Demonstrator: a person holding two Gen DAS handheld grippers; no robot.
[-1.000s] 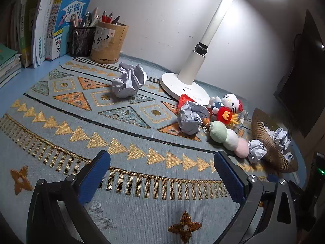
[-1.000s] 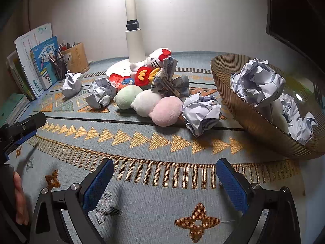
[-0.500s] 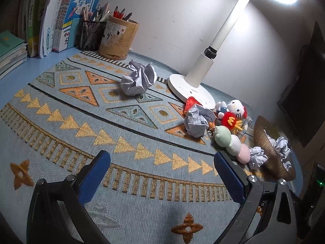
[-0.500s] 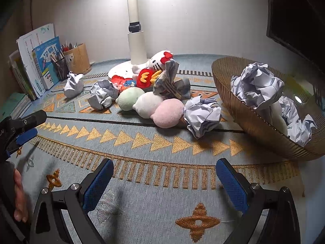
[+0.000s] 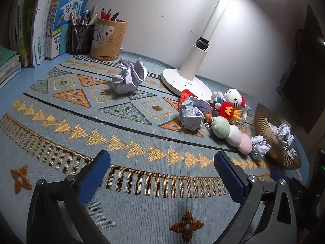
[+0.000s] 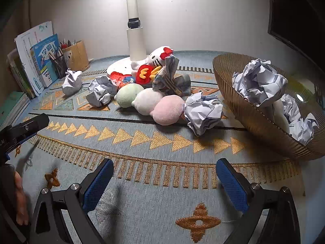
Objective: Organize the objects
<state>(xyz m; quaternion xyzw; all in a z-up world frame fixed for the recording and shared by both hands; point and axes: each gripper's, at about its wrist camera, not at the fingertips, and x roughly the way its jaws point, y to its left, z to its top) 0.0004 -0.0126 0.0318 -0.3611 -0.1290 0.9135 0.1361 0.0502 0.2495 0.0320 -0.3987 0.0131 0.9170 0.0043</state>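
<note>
Both grippers hover low over the near edge of the patterned blue-and-gold mat (image 6: pixel 142 142), holding nothing. Left gripper (image 5: pixel 162 174) has its blue-padded fingers spread wide; right gripper (image 6: pixel 164 181) is spread just as wide. Toward the mat's right edge sits a brown ribbed bowl (image 6: pixel 262 122) holding several crumpled paper balls (image 6: pixel 260 85). One loose paper ball (image 6: pixel 203 113) lies just beside the bowl, touching a pink plush ball (image 6: pixel 168 109) that sits in a row with a white (image 6: pixel 148 100) and a green one (image 6: pixel 128 94). Another paper ball (image 5: pixel 192 113) rests near the white lamp base (image 5: pixel 186 83), beside a Hello Kitty plush (image 5: pixel 233 97). A third paper ball (image 5: pixel 129 78) lies toward the mat's far edge, near a bamboo pen holder (image 5: pixel 108 39) and upright books (image 5: pixel 67 22).
</note>
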